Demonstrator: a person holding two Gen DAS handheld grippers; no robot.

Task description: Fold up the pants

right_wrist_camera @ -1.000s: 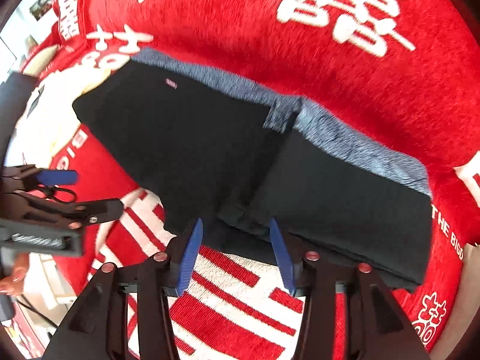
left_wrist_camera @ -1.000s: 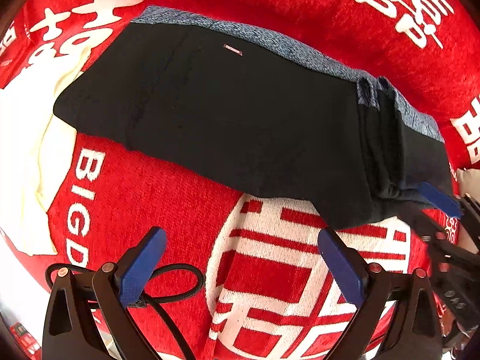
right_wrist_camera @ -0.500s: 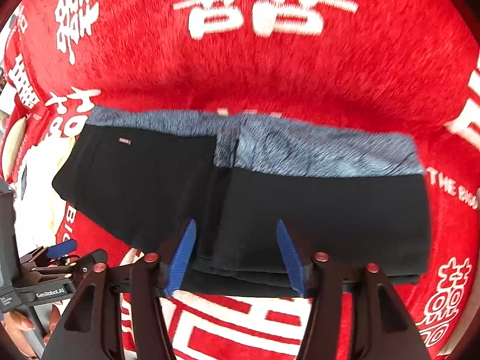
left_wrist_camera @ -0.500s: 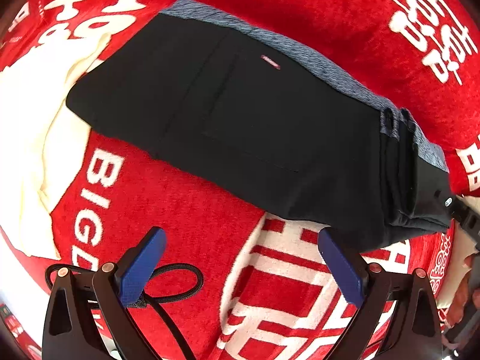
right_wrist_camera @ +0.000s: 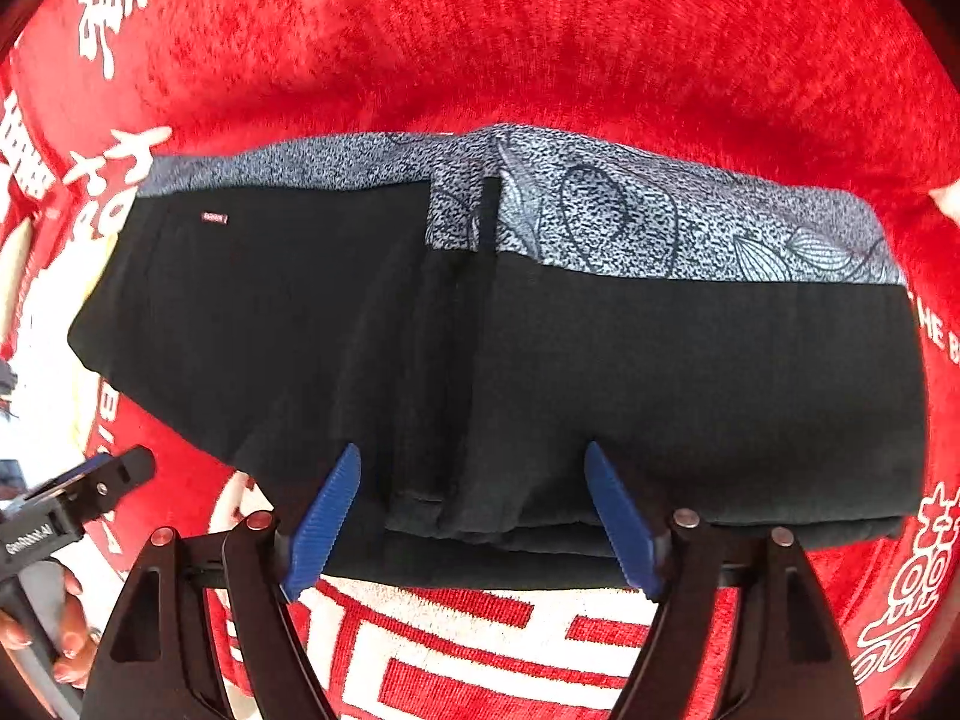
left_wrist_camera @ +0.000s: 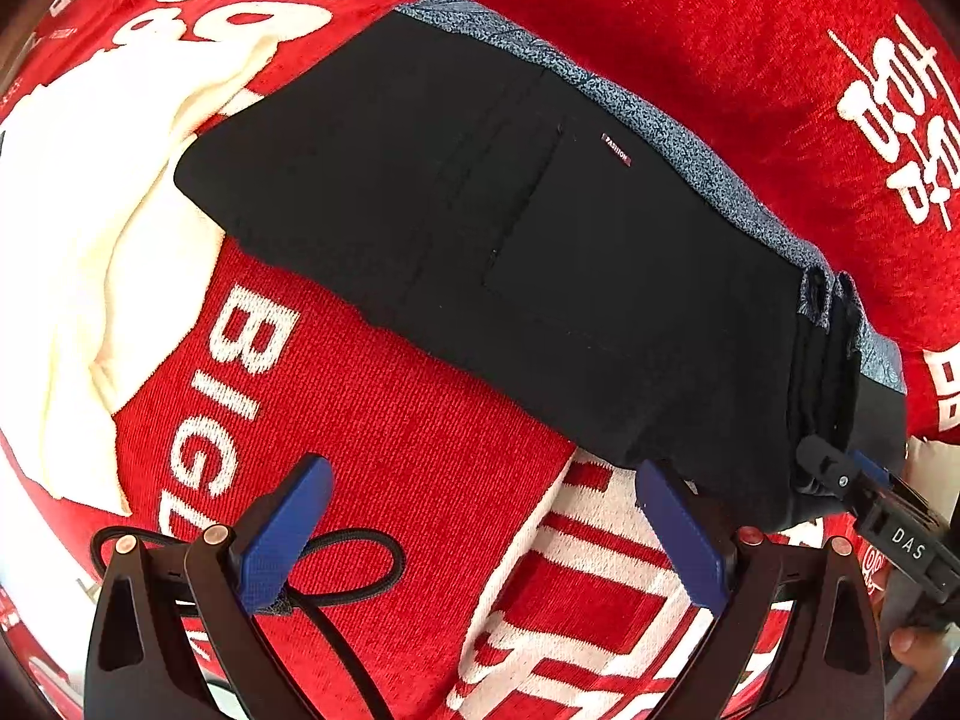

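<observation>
Big red blanket with white lettering spread under everything, and on it my black pants lie flat, already doubled over on themselves. From my right wrist I can see the right-hand half stacked in layers, edges piled near my fingers, and a grey patterned waistband running along the far side. So the first fold looks done to me; the bundle is long and low, and I judge one more fold, left end over right or the reverse, is what's left, plus a little squaring up where the layers bunch near the middle seam. Off to the left lies a cream cloth, just beside the pants' far end, maybe tucked slightly under it, I can't say which. Now my tools: my right gripper hangs over the near edge of the pants at the crease, jaws opening as I speak, pads clear of the cloth, nothing pinched between them. My left gripper sits wide apart over bare blanket, near the pants' near edge but not touching, holding nothing; a black cord loops by its left finger. Smallest detail: a little red label on the black fabric by the waistband, a handy marker for the left half I'd expect to lift next.
</observation>
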